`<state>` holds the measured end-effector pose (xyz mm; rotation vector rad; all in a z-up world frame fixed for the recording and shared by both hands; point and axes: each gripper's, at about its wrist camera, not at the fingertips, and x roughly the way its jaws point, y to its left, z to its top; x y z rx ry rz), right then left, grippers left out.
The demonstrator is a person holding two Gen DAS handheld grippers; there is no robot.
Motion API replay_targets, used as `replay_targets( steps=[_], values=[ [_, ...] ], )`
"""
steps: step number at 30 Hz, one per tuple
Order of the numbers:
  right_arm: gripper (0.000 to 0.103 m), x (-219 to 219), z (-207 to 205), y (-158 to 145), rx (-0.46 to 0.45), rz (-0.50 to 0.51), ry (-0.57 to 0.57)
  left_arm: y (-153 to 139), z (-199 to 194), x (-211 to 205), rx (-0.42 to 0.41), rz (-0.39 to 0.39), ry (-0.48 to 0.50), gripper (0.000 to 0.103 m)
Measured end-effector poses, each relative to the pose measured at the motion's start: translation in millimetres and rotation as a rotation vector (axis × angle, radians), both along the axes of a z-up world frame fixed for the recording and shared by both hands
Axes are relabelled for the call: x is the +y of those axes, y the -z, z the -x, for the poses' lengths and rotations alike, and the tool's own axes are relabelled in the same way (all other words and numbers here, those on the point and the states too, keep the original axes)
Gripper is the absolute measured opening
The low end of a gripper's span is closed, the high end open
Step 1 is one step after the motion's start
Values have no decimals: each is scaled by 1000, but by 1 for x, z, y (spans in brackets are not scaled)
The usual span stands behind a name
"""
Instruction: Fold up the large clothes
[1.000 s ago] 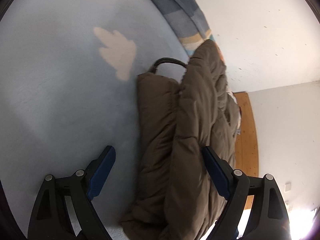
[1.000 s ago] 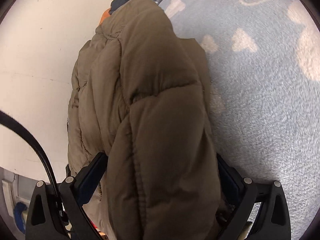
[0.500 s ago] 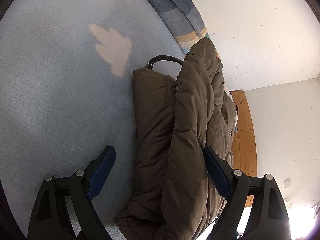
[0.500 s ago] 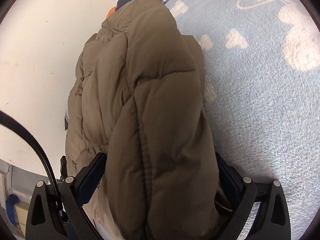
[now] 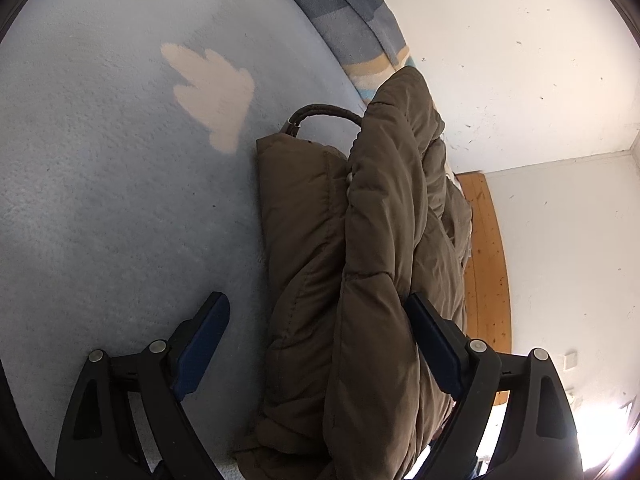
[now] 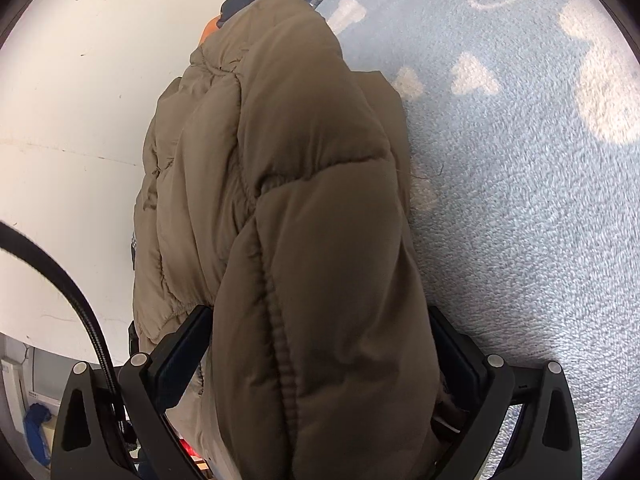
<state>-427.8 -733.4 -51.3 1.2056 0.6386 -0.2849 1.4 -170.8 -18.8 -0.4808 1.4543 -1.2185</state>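
Note:
A puffy brown jacket (image 5: 360, 240) lies folded in a thick bundle on the light blue blanket (image 5: 120, 200), with a dark loop (image 5: 324, 111) at its far end. My left gripper (image 5: 316, 300) straddles the near end and its jaws are opening. Its left finger (image 5: 200, 332) stands off over bare blanket, while the right finger (image 5: 432, 340) lies against the jacket's side. In the right wrist view the jacket (image 6: 280, 140) bulges up between the fingers of my right gripper (image 6: 318, 312), which is shut on it, both pads pressed into the padding.
The blue blanket (image 6: 520, 240) carries cream shapes and spreads wide beside the jacket. A striped blanket (image 5: 352, 12) lies at the far edge against a white wall (image 5: 520, 60). A wooden board (image 5: 484, 260) shows beyond the jacket. A black cable (image 6: 80, 300) hangs left of the right gripper.
The jacket bundle has shifted only slightly in both views. Both grippers stay where they were.

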Motion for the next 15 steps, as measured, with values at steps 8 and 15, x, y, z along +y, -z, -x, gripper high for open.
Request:
replay_targets(
  steps=[8,15],
  values=[
    [103,-19,-29,-3,5,-12,-21,-4,-7,-14,0,-28,64,91],
    [103,-28,-25,1,4,-2,-22,-2,-20,-45,-9,-80,171,94]
  ],
)
